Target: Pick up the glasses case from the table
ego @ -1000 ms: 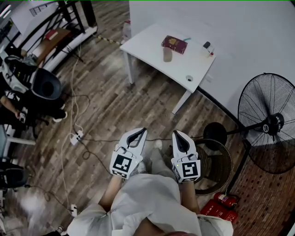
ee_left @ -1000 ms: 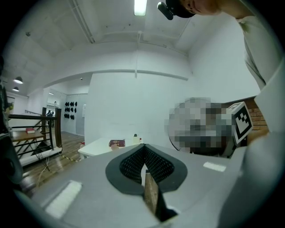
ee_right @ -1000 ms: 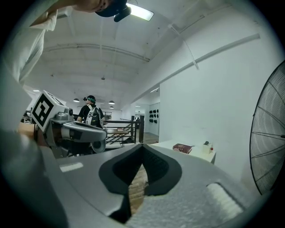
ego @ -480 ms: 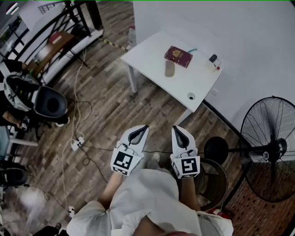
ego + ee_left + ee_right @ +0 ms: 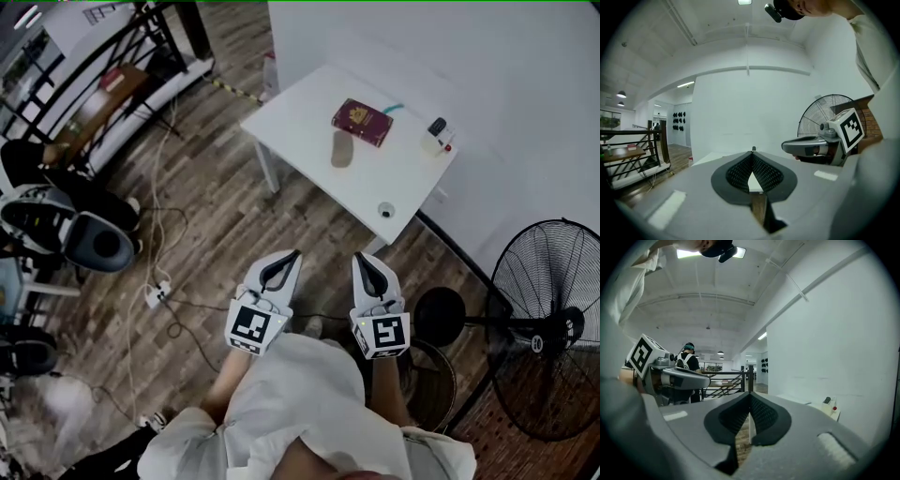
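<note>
The glasses case (image 5: 342,148), a tan oblong, lies flat around the middle of the white table (image 5: 300,117), just beside a dark red booklet (image 5: 362,122) that sits on the side nearer the wall. A small white box (image 5: 435,139) with a black piece on top and a red dot stands near the table's right corner by the wall, and a small round thing (image 5: 385,210), too small to identify, rests close to the table's near corner. Both grippers hang over the wooden floor (image 5: 216,206), well apart from the table and side by side in front of the person's white shirt (image 5: 300,403), their tips pointing toward the table. The left gripper (image 5: 291,257) has its jaws pressed together at the tips with nothing between them, as its own view shows. The right gripper (image 5: 360,261) is likewise clenched and holds nothing, its ribbed pads (image 5: 760,414) meeting along one line. A black standing fan (image 5: 537,342) stands at the right past the table, and cables (image 5: 155,187) trail across the floor to a power strip (image 5: 155,292) at the left.
</note>
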